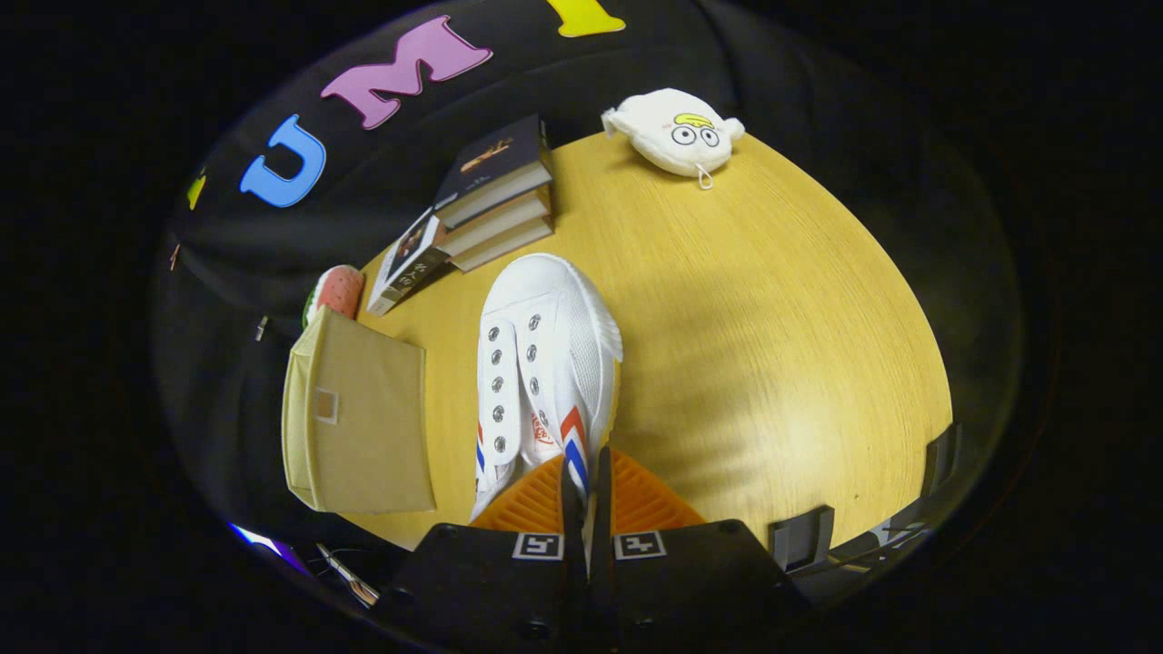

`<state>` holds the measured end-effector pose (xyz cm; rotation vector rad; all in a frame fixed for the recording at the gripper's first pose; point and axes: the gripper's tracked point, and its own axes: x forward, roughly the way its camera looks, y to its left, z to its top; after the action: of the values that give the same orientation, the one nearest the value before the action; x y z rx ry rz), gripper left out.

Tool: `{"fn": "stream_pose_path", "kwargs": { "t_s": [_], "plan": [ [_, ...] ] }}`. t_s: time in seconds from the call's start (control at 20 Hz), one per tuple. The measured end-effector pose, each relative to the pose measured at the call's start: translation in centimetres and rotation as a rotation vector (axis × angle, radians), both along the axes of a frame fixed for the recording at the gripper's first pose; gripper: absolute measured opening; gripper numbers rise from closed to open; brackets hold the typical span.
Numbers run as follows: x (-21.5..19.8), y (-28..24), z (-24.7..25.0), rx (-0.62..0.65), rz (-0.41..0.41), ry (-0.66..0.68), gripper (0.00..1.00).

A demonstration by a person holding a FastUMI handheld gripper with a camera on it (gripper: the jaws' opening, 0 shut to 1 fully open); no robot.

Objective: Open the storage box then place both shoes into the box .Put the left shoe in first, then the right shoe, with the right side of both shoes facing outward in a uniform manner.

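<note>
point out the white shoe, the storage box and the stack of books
white shoe (545, 363): gripper view, tongue between the eyelet rows
storage box (359, 427): gripper view, beige lid panel
stack of books (495, 195): gripper view, page edges

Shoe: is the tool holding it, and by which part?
Yes. The tool is shut on the white shoe, pinching the side wall of its collar near the heel.
</note>
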<state>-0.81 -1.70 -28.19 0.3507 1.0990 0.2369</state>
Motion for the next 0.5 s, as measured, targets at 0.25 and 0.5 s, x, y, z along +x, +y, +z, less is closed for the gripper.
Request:
{"fn": "stream_pose_path", "kwargs": {
  "t_s": [0.25, 0.5],
  "plan": [
    [-0.1, 6.9, 7.4, 0.075, 0.018, -0.090, 0.06],
    [-0.5, 15.9, 12.0, 0.169, 0.061, -0.117, 0.06]
  ]
}}
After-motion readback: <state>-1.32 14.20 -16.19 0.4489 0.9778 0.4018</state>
